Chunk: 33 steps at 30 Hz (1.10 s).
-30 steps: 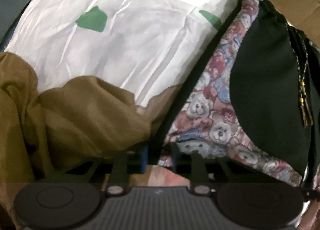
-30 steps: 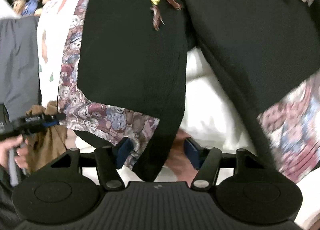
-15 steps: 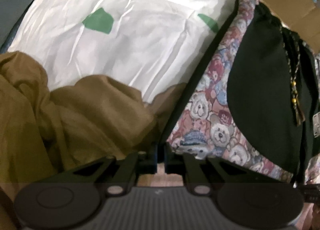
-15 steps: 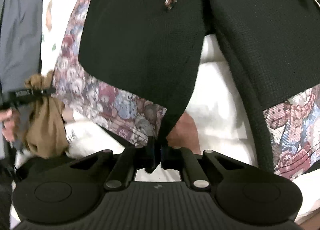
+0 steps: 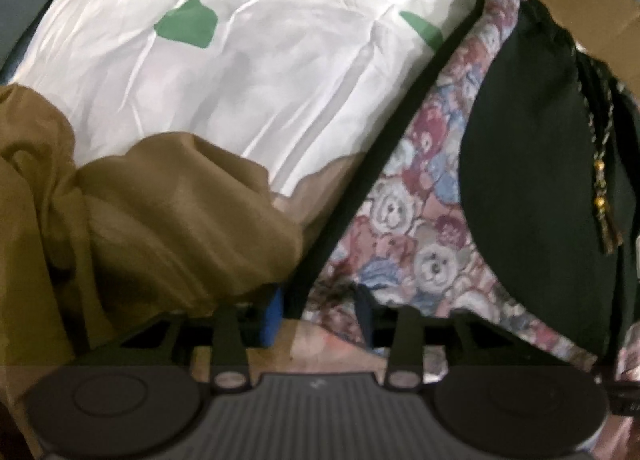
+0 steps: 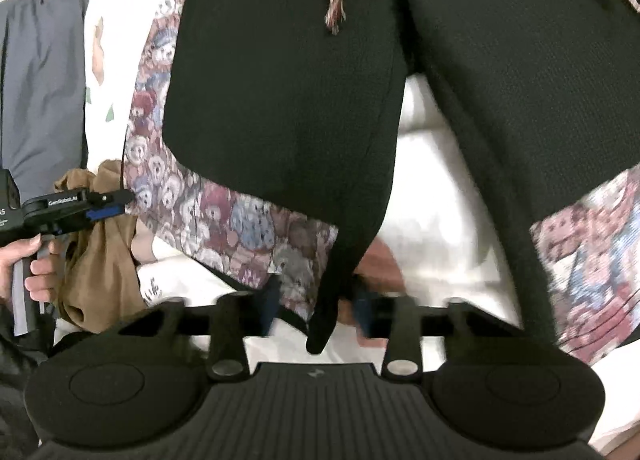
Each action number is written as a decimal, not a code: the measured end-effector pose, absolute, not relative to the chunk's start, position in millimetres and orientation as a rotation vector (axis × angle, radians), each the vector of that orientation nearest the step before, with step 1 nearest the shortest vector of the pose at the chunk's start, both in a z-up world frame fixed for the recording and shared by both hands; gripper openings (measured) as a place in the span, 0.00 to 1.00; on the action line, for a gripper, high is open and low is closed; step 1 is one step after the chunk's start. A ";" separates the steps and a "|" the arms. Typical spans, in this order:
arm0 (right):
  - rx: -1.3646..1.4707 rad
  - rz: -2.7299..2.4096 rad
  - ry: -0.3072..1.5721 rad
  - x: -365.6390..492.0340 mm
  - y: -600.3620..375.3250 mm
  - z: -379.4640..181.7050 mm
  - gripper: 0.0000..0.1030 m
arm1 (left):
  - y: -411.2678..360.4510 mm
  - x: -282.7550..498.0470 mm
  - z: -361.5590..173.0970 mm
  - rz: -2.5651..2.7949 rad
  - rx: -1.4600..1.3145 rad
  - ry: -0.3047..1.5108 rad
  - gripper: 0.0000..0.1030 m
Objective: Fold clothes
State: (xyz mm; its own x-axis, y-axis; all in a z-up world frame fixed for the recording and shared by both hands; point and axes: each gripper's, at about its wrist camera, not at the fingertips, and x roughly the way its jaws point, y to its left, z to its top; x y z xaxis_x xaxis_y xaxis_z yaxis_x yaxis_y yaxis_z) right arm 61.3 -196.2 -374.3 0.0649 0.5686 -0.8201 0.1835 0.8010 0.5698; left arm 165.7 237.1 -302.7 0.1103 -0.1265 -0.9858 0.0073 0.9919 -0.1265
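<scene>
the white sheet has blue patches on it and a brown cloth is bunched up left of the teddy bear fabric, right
Not quite. The patches on the white sheet are green, not blue, as the left wrist view shows. The brown cloth is indeed bunched up left of the teddy bear fabric.
</scene>
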 end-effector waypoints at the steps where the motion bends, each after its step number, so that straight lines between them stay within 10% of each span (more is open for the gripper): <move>1: 0.619 0.327 1.507 60.5 -193.1 -374.5 0.07 | 238.6 165.8 -301.7 -0.103 -0.099 1.459 0.07; 15: 0.519 0.386 1.568 64.4 -181.8 -371.4 0.13 | 242.5 170.1 -286.4 -0.056 -0.081 1.448 0.19; 20: 0.463 0.430 1.574 73.7 -184.0 -354.4 0.62 | 232.3 168.1 -274.1 -0.055 -0.078 1.419 0.38; 33: 0.095 0.423 1.415 127.4 -227.8 -244.0 0.64 | 184.4 178.0 -212.3 -0.106 -0.139 1.243 0.60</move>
State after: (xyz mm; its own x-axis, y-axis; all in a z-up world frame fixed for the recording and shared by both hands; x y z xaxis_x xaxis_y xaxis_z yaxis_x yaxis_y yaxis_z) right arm 127.4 -227.8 -244.0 0.0943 0.3404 -0.9356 -0.2290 0.9220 0.3123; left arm 178.0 184.4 -212.3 0.3184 -0.1558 -0.9351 0.0047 0.9866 -0.1628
